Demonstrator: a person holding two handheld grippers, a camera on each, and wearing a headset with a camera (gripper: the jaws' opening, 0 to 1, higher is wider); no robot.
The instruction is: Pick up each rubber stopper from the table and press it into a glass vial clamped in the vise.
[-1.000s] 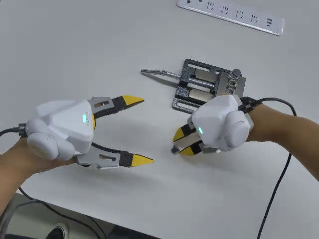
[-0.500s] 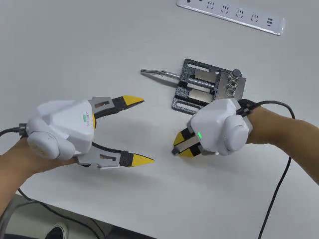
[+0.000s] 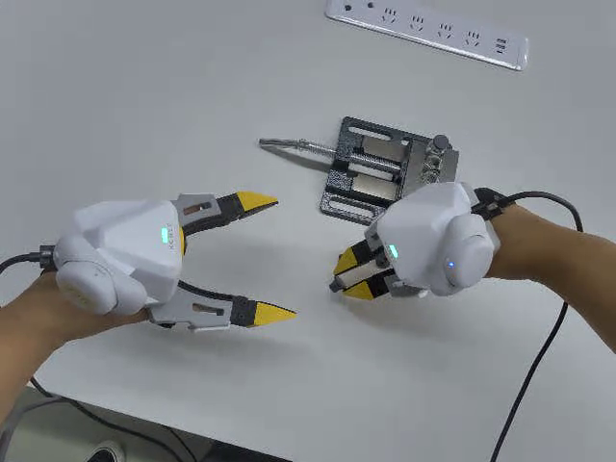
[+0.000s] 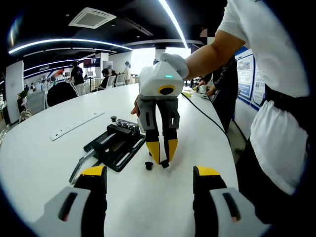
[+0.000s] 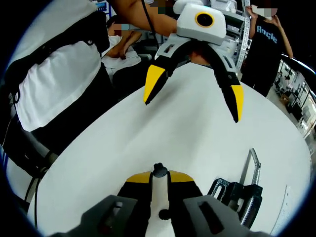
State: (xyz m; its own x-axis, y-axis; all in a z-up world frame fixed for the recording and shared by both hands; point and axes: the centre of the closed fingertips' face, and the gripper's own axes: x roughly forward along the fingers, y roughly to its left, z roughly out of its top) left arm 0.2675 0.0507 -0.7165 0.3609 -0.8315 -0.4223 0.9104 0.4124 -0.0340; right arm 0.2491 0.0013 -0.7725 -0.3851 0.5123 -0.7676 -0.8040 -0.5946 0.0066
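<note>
My right gripper [image 3: 348,276] is low over the white table [image 3: 144,87], just in front of the black vise [image 3: 371,173], and is shut on a small black rubber stopper [image 3: 336,286]. In the right gripper view the stopper [image 5: 158,170] pokes out between the yellow tips. From the left gripper view, the right gripper [image 4: 162,160] points down at the table with the stopper [image 4: 148,165] at its tips. Glass vials [image 3: 433,168] stand in the vise's far right end. My left gripper [image 3: 265,256] hovers open and holds nothing, left of the right one.
The vise's metal handle [image 3: 294,146] sticks out to its left. A white power strip [image 3: 423,29] lies at the table's far edge. A black cable [image 3: 539,356] trails from the right gripper. People stand and sit beyond the table [image 4: 44,163] in the left gripper view.
The head camera has shifted a little. My right gripper has stayed shut at the table by the vise, rolling slightly. The left gripper has stayed open in place.
</note>
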